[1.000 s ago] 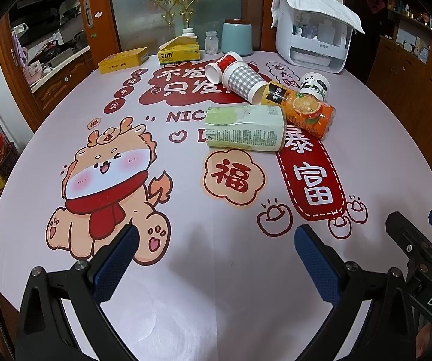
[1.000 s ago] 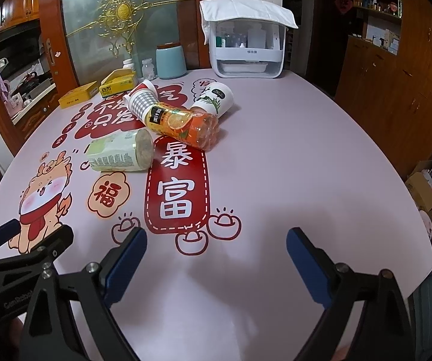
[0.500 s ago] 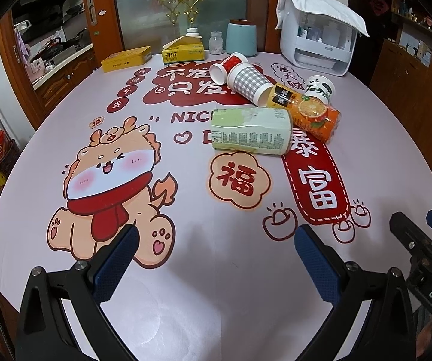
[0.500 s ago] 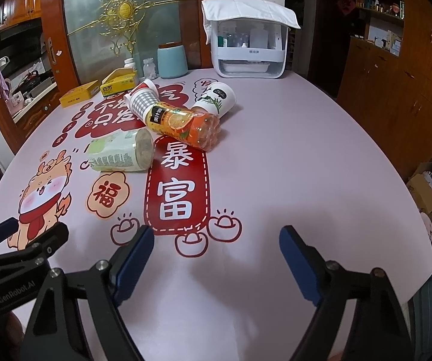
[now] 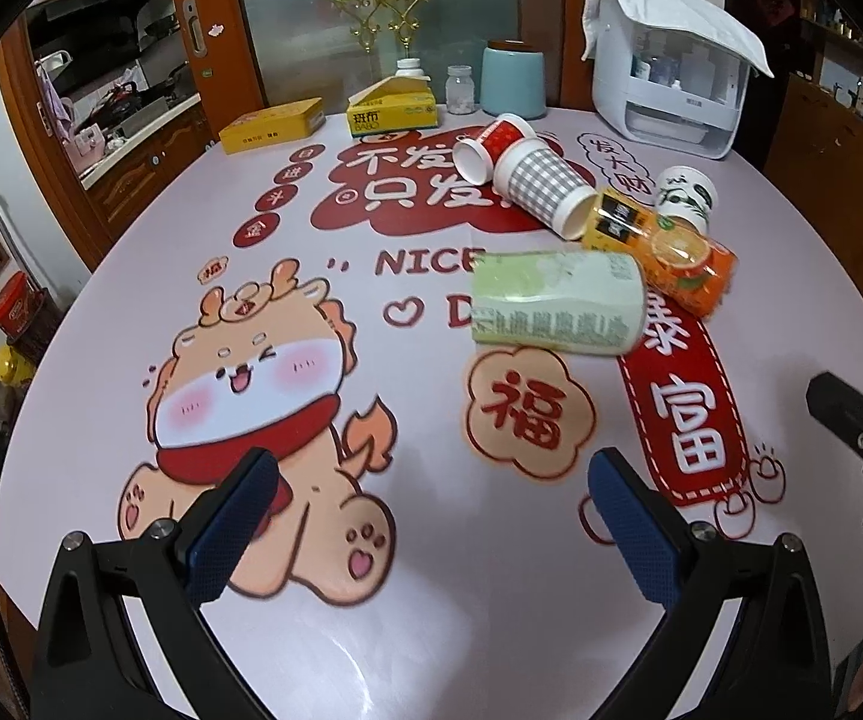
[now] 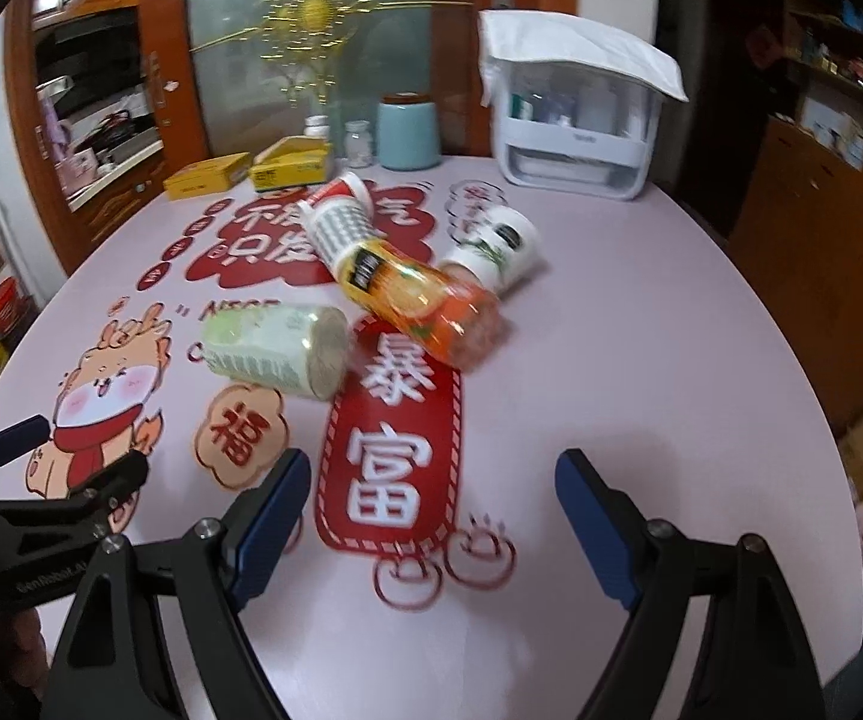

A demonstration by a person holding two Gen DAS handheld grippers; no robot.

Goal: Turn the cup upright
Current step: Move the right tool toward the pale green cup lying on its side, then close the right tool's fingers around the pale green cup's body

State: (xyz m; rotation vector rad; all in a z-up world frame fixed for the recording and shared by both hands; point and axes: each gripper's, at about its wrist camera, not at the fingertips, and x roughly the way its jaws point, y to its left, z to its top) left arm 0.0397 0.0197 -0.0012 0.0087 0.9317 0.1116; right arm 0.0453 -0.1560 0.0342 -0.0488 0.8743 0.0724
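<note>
A: Left wrist view: table fills the frame, pink cloth with cartoon prints. Pile sits upper right of centre. Largest is the pale green bottle on its side, then the orange juice bottle, also lying down.

B: Cups?

A: Three, all tipped. Checked cup upper centre, mouth toward the orange bottle and apparently touching it. Red cup just behind it, white-and-green cup at far right of the pile. Can't tell which one is the target.

B: Grippers?

A: Left gripper at bottom of frame, fingers wide apart, holding nothing, well short of the pile. Right gripper in its own view: same, fingers spread, empty, low in frame.

B: Risks?

A: Paper cups look light and thin. Squeeze too hard and the wall crushes. Everything's crowded; reaching in could knock a bottle rolling and shove the cups. Right view is motion-blurred, so alignment there is uncertain.
</note>
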